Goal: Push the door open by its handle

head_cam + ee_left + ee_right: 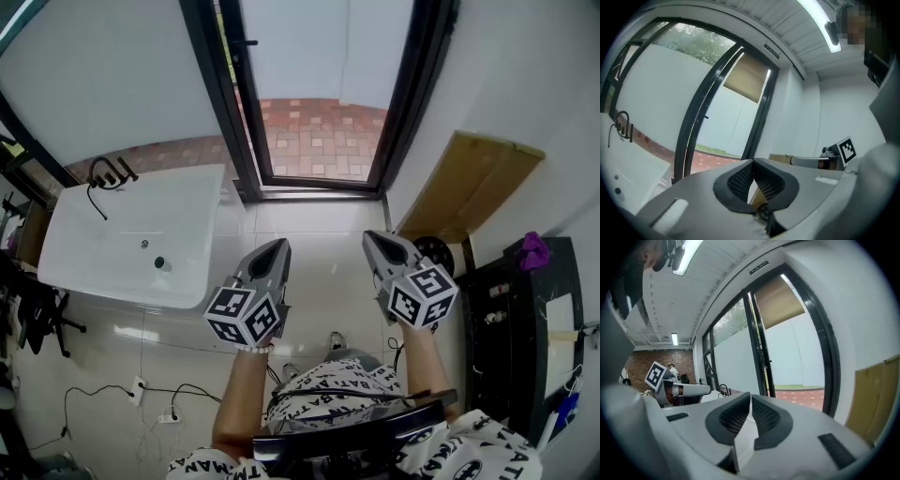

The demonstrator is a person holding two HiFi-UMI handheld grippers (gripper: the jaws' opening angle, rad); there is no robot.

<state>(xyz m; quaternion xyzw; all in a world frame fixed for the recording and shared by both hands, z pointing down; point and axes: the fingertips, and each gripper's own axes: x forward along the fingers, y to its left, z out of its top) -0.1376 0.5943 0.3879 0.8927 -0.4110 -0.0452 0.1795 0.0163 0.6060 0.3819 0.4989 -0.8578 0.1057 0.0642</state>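
Note:
A black-framed glass door (246,122) stands edge-on at the left side of the doorway, and red brick paving (323,136) shows through the opening. Its small dark handle (247,42) juts from the leaf, also visible in the right gripper view as the handle (766,362) and in the left gripper view as the handle (706,117). My left gripper (279,246) and right gripper (368,236) hover side by side over the white floor tiles, well short of the threshold. Both point toward the doorway. The left gripper (753,162) is shut and empty. So is the right gripper (750,395).
A white table (103,253) with a black cable stands at the left. A cardboard sheet (473,183) leans on the right wall, beside a black cabinet (525,319). Cables and a power strip (141,386) lie on the floor at lower left.

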